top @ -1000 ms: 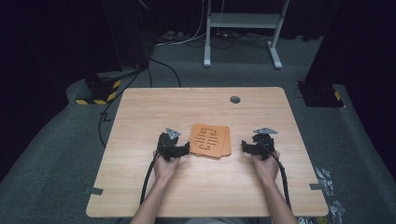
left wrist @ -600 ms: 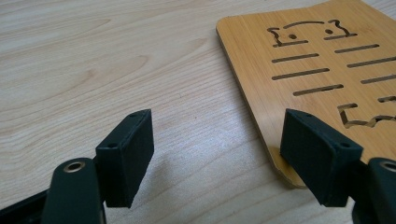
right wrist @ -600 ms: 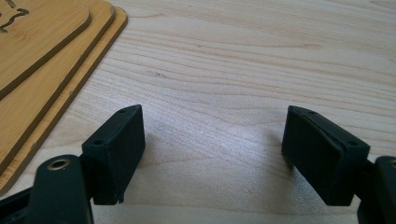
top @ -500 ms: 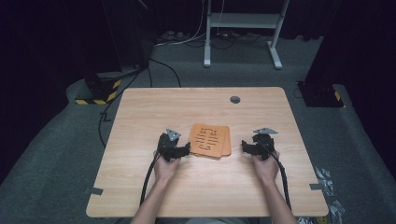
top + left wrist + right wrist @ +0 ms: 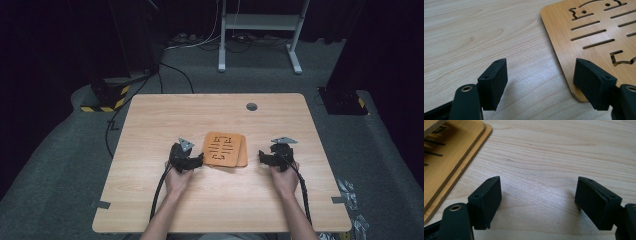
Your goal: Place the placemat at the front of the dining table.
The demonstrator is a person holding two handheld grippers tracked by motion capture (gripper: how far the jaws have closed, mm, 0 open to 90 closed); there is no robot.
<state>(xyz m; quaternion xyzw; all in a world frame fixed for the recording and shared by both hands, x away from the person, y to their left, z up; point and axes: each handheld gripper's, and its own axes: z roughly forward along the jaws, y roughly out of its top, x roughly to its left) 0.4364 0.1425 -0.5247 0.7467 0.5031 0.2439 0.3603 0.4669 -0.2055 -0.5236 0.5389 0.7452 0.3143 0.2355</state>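
Note:
Two thin orange-brown wooden boards with cut slots (image 5: 225, 149) lie stacked, slightly offset, in the middle of the light wooden table (image 5: 150, 125). My left gripper (image 5: 199, 161) rests on the table just left of the stack, open, and its right pad (image 5: 594, 83) overlaps the top board's near corner (image 5: 586, 32). My right gripper (image 5: 261, 156) rests on the table a short way right of the stack, open, with bare table between its pads (image 5: 486, 200). In the right gripper view the stacked boards (image 5: 449, 157) sit at upper left, apart from the jaws.
A round cable hole (image 5: 251, 106) sits near the table's far edge. Cables trail from both grippers toward the near edge. Beyond the table stand a white frame (image 5: 260, 30) and a black-yellow striped block (image 5: 107, 97) on grey floor.

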